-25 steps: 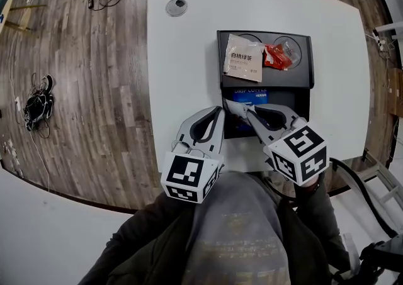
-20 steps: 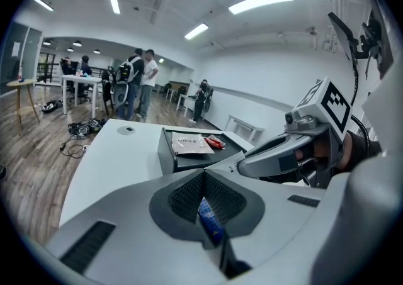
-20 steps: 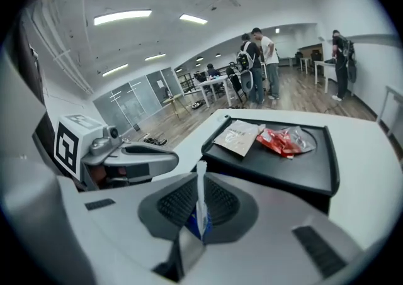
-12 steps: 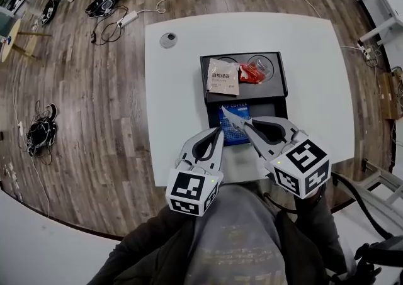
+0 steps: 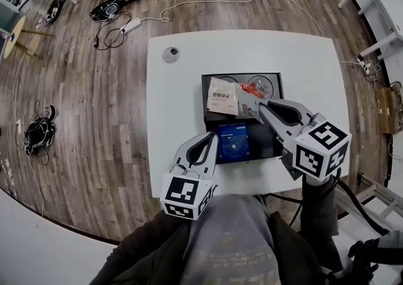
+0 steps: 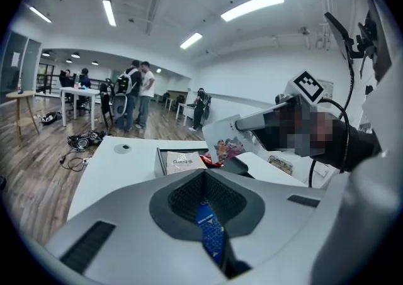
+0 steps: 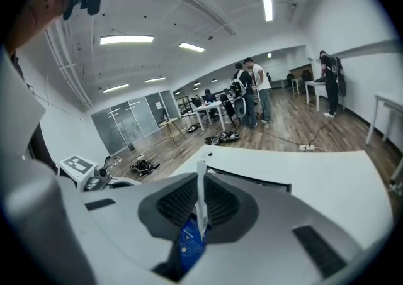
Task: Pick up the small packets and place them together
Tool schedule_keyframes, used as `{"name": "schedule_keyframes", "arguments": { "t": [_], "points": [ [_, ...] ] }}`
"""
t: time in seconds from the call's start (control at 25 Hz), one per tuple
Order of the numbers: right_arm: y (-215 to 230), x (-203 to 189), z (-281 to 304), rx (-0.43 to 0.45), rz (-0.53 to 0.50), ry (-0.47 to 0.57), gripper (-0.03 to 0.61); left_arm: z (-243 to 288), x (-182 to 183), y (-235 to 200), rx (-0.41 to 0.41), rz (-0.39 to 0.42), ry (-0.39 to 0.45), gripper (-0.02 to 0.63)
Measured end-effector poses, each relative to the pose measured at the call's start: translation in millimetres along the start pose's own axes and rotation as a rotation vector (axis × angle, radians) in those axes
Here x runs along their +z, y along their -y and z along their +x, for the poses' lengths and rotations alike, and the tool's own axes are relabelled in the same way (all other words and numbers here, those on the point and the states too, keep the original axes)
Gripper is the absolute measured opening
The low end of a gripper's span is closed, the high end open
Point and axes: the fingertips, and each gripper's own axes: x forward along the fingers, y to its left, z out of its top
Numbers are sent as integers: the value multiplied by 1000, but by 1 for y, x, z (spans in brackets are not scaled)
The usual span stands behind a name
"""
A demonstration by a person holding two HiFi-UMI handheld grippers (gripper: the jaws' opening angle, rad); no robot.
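— Where does the head view sit?
— High up, facing steeply down; the white table (image 5: 189,89) fills mid-frame.
— And the gripper views?
— Low, close behind their jaws, facing roughly level across the black tray (image 5: 278,79), which all three views share.

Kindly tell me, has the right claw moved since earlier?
Yes: the right claw, holding a small packet, went from the black tray's near end to its far end.
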Motion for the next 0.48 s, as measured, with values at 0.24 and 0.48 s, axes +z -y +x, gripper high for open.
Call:
{"name": "schedule_keyframes", "arguments": {
  "t": [0.24,0.48],
  "points": [
    [57,-3,23,-74,63,-55,32,11,1,-25,34,-36,-35,3],
    [77,-10,44,-165,-14,-96,72,20,-13,-38,38,-70,-77,3]
  ]
}}
